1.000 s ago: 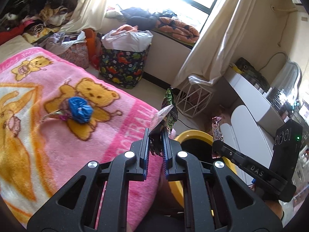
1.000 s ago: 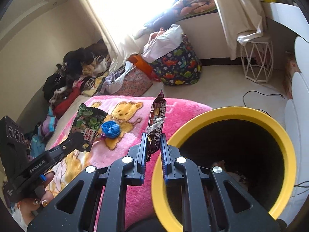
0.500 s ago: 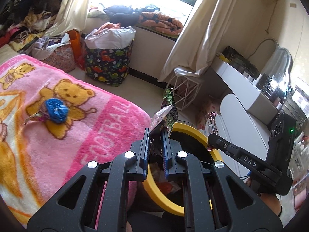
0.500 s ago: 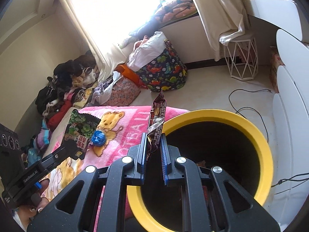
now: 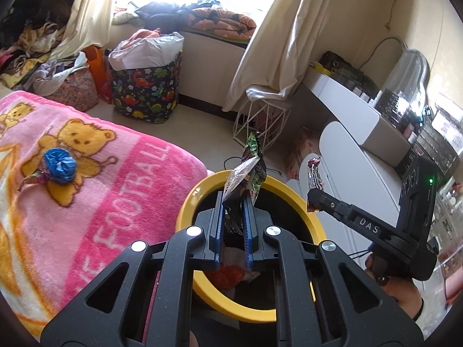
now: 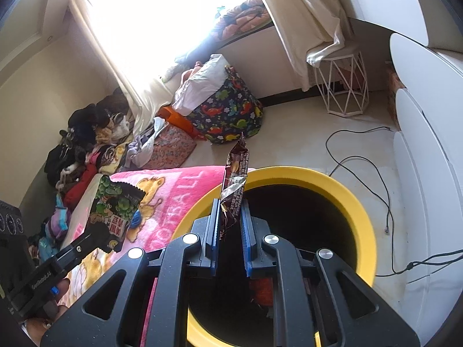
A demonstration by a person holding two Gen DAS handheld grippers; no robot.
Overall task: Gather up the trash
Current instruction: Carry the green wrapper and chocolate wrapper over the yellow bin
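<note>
Two wrappers (image 5: 251, 170) (image 6: 235, 173) above yellow bin rim (image 5: 185, 205), beside blanket edge (image 5: 199, 170).

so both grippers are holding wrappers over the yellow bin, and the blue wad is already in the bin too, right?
Not quite. The blue wad is not in the yellow bin; it lies on the pink blanket, as the left wrist view shows. The rest holds: the left gripper grips a green wrapper and the right gripper a brown wrapper over the bin.
</note>
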